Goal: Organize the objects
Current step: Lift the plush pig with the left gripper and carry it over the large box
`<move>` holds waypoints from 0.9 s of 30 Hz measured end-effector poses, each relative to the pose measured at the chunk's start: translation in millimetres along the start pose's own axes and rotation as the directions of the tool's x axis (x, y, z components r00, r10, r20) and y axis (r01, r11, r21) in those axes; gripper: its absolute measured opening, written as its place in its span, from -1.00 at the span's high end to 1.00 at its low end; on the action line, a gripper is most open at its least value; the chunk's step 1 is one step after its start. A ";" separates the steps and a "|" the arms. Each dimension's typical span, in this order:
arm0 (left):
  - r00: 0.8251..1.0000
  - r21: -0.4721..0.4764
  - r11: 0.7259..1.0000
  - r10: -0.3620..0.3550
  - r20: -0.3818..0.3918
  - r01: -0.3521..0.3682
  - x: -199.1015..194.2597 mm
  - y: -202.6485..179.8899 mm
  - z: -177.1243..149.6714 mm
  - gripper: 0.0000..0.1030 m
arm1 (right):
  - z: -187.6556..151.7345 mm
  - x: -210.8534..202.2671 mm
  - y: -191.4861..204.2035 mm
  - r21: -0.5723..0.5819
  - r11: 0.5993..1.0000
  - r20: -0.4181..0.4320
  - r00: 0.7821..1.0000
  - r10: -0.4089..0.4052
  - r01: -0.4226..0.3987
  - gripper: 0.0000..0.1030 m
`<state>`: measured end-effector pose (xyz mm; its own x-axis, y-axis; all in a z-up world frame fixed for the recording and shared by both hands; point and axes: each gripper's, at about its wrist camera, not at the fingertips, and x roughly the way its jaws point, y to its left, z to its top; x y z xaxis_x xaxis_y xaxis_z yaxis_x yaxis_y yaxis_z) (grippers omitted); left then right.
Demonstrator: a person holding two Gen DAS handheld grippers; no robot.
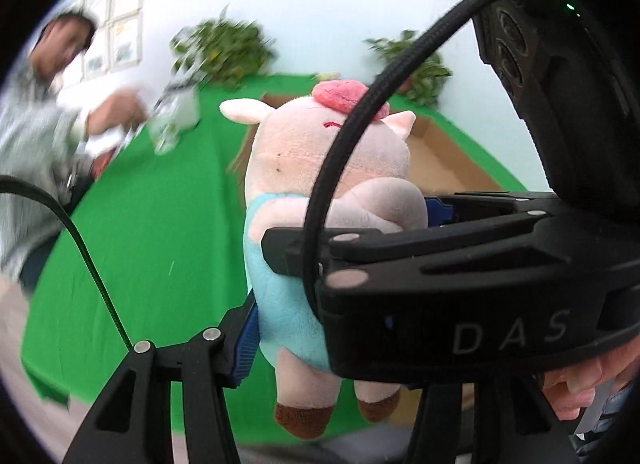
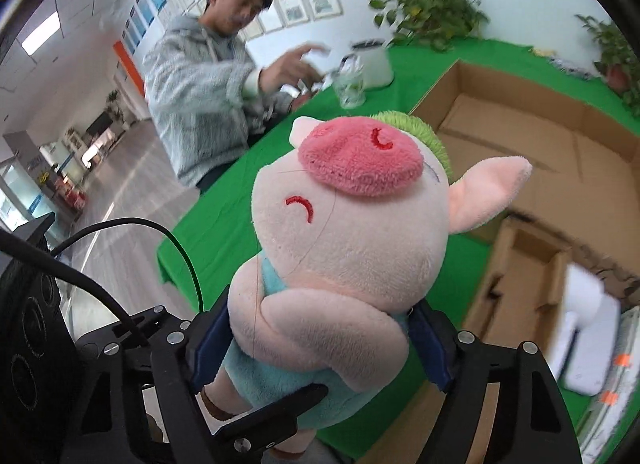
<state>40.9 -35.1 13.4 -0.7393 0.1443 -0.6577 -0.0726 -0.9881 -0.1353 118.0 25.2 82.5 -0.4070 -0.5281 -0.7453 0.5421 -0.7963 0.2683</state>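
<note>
A pink plush pig [image 1: 320, 184] in light blue overalls hangs in the air above the green table [image 1: 160, 204]. My right gripper [image 2: 320, 340] is shut on its body, blue pads on both sides. In the left wrist view my left gripper [image 1: 288, 324] also has the pig between its blue pads, and the right gripper's black body [image 1: 460, 284] crosses in front. The pig [image 2: 352, 232] faces up in the right wrist view. An open cardboard box [image 2: 540, 152] lies on the table behind it.
A person in a grey fleece [image 2: 200, 96] sits at the table's far side, hand near a glass jar [image 2: 352, 84] and a white container [image 2: 374, 62]. Potted plants [image 2: 428, 8] stand at the back. A smaller cardboard box [image 2: 524, 276] and a white object [image 2: 588, 340] lie at the right.
</note>
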 end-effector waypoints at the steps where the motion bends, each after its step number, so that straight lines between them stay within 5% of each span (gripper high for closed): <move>1: 1.000 0.033 0.999 -0.012 0.020 0.011 -1.3 -9.6 12.0 -0.03 | 3.8 -12.8 -5.1 0.007 1.000 0.031 0.999 -0.015 0.015 -0.45; 8: 0.987 0.165 0.984 -0.090 0.133 0.068 -5.6 -53.3 85.5 -0.03 | 49.6 -95.3 -50.6 0.049 0.991 0.200 0.971 -0.133 0.125 -0.42; 14: 0.975 0.188 0.978 -0.129 0.180 0.095 -8.3 -64.7 140.3 -0.03 | 102.1 -148.3 -72.8 0.040 0.980 0.246 0.949 -0.197 0.193 -0.42; 21: 0.979 0.154 0.982 -0.133 0.155 0.109 9.6 -55.1 198.2 -0.03 | 202.6 -152.2 -110.3 0.048 0.977 0.223 0.952 -0.212 0.207 -0.41; 27: 0.990 0.090 0.988 -0.133 0.051 0.128 53.0 -26.1 211.5 -0.03 | 256.2 -103.8 -136.0 0.049 0.976 0.133 0.967 -0.216 0.212 -0.41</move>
<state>-137.9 -12.7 138.8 -0.7562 0.2716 -0.5953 -0.2265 -0.9622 -0.1512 -101.8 112.7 279.7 -0.6084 -0.3777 -0.6980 0.4071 -0.9035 0.1341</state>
